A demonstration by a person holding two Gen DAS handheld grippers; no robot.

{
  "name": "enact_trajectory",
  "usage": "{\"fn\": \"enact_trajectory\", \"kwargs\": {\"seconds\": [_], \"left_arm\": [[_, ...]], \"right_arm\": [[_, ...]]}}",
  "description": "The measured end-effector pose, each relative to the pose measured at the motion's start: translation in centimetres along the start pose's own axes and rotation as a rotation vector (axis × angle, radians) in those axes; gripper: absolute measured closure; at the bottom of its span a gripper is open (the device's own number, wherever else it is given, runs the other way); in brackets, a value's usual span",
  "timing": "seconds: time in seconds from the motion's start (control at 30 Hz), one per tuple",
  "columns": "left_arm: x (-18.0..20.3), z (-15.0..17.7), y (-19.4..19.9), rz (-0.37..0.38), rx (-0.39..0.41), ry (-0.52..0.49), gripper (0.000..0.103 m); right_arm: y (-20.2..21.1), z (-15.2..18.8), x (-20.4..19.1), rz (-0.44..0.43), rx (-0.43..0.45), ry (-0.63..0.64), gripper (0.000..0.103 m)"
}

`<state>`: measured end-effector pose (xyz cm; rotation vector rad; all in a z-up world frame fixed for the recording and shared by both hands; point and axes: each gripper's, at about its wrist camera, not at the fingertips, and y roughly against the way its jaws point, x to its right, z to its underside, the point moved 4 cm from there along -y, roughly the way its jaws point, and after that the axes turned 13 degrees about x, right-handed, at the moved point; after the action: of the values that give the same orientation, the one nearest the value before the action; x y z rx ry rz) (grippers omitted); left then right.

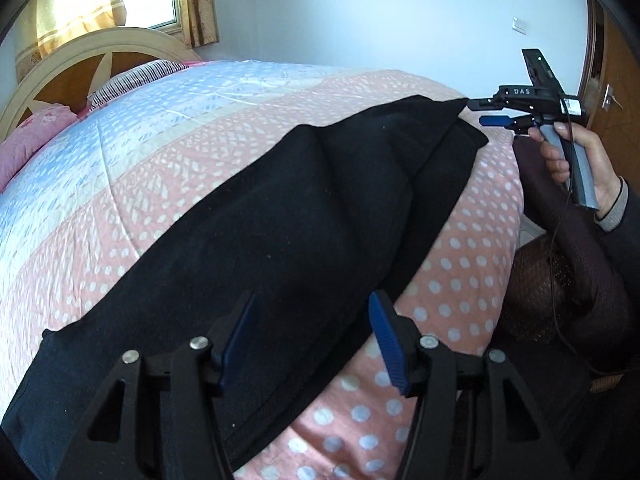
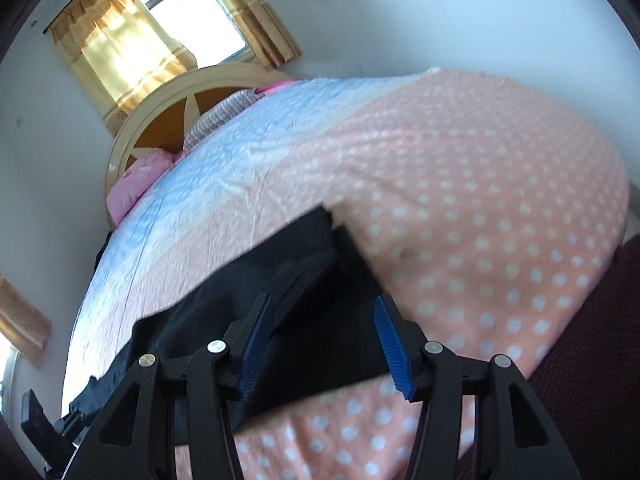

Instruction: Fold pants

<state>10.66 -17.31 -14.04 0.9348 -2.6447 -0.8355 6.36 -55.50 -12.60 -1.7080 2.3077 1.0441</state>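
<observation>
Blue-padded fingers of the left hand-held gripper (image 1: pixel 312 340) stand spread wide apart just above the near end of the black pants (image 1: pixel 280 208), gripping nothing. These pants lie stretched lengthwise along the near side of the bed (image 1: pixel 120 184), on its pink dotted quilt, already doubled leg over leg, with one layer's edge showing along the far right end.

Over at that far right end, the right hand-held gripper (image 1: pixel 494 114) hovers at the corner of the cloth, held by the person's hand (image 1: pixel 576 160) with the wrist cocked and the handle slanting down towards the sleeve. From its own camera its fingers (image 2: pixel 390 344) are parted too, with black cloth beneath them but nothing pinched that I can see.

It looks to me like the moment between folds: the legs are together, and the lengthwise halving is not yet done. The next move probably calls for each gripper to drop onto its end and close on both layers, then for one end to be carried across to the other, kept square so the edges meet.
</observation>
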Motion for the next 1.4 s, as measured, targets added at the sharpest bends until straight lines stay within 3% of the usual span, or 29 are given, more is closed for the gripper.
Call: {"fn": "enact_trajectory", "kwargs": {"seconds": [0.13,0.27,0.4,0.57,0.77,1.0,1.13,1.23,1.27,1.3,1.4], "left_arm": [[-0.6,0.5,-0.5,-0.009,-0.031,-0.003,0.044],[-1.0,0.8,-1.1,-0.005,-0.038,0.013,0.044],[-0.2,0.6,-1.9,-0.01,-0.034,-0.01,0.044],[0.4,0.0,-2.4,-0.025,-0.031,-0.06,0.044],[0.9,-0.2,-2.9,-0.018,-0.032,-0.071,0.044],[2.4,-0.4,-1.8,0.011,-0.01,-0.115,0.044],[2.8,-0.3,-2.8,-0.009,-0.034,-0.135,0.044],[3.2,-0.4,-3.7,0.001,-0.044,-0.131,0.053],[3.3,-0.5,-3.8,0.0,-0.04,-0.127,0.053],[3.3,-0.6,-3.8,0.004,-0.042,-0.124,0.057],[3.3,-0.4,-3.6,0.016,-0.047,-0.128,0.065]], "right_arm": [[-1.2,-3.9,1.2,0.024,0.031,-0.007,0.049],[-5.0,-4.9,1.4,0.048,-0.064,0.063,0.06],[-6.5,-4.3,0.7,-0.07,-0.119,-0.005,0.06],[-4.5,-2.9,0.5,-0.017,-0.103,-0.013,0.06],[-1.4,-1.0,1.0,-0.092,-0.124,-0.105,0.06],[-2.8,1.2,-0.5,-0.133,-0.182,-0.111,0.06],[-3.9,1.6,-0.8,-0.137,-0.175,-0.126,0.06],[-4.5,1.4,-1.1,-0.139,-0.16,-0.136,0.06],[-4.6,1.3,-1.3,-0.142,-0.156,-0.135,0.064],[-4.7,1.3,-1.5,-0.145,-0.151,-0.127,0.075],[-4.9,1.2,-1.9,-0.136,-0.135,-0.101,0.096]]}}
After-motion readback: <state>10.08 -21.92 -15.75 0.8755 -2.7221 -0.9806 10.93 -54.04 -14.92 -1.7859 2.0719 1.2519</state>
